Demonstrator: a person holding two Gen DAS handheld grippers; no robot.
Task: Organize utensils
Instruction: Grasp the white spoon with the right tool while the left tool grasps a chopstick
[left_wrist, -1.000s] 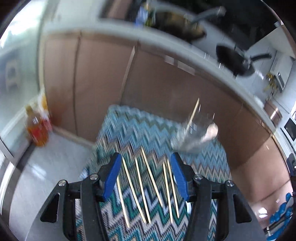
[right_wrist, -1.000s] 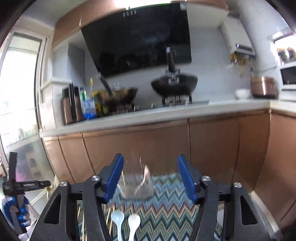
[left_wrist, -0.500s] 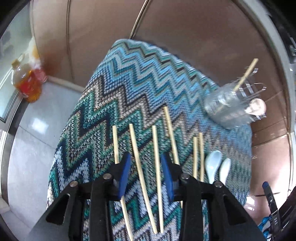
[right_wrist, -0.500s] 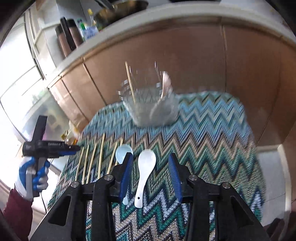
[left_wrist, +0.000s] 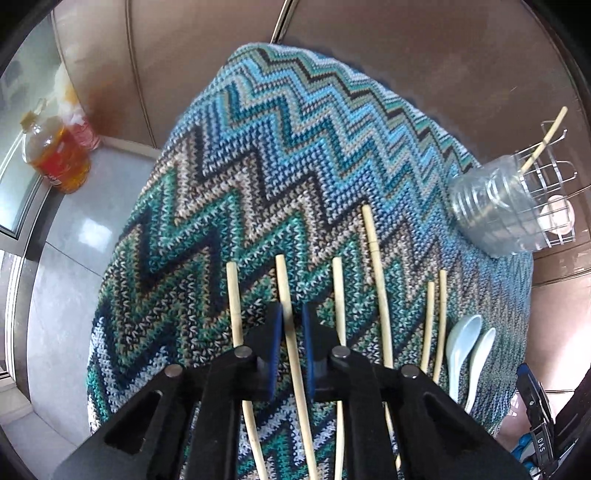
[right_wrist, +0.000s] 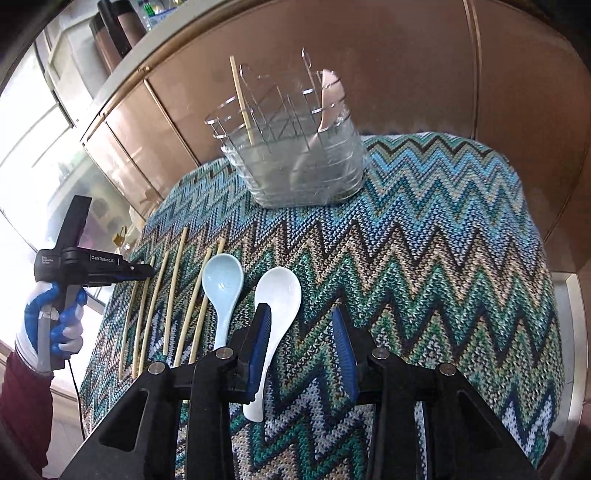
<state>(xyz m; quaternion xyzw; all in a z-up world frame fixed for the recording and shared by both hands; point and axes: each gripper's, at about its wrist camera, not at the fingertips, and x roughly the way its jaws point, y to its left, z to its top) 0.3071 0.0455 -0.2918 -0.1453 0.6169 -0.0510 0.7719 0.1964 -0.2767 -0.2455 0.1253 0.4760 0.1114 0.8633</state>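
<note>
Nearest the left wrist camera, the left gripper (left_wrist: 292, 334) has its blue pads drawn close on either side of one chopstick (left_wrist: 291, 332), the second from the left in the row; whether the pads actually press the stick I cannot tell. Five more chopsticks (left_wrist: 378, 288) lie around it on the zigzag cloth (left_wrist: 258, 166), roughly parallel, pointing toward 12 o'clock. At 3 o'clock of the row lie a pale blue spoon (left_wrist: 460, 347) and a white spoon (left_wrist: 480, 362), side by side. The right wrist view shows what the left cannot: the right gripper (right_wrist: 301, 343) is spread wide, holding nothing, with its left pad lying over the white spoon's (right_wrist: 275, 295) handle and bare cloth (right_wrist: 424, 258) between the pads. It also shows the left gripper (right_wrist: 136, 271) from outside at 9 o'clock, held in a gloved hand (right_wrist: 48, 328). Farther off, at 12 o'clock in that view, the clear utensil holder (right_wrist: 295, 162) stands near the cloth's far edge, with one chopstick (right_wrist: 242, 99) upright in a left compartment and a spoon (right_wrist: 328, 103) in a right one. The cloth's right half lies open from the white spoon to its right edge; past the far edge stand brown cabinet doors (right_wrist: 369, 55). The left view alone shows an oil bottle (left_wrist: 55, 151) on the floor at 10 o'clock.
</note>
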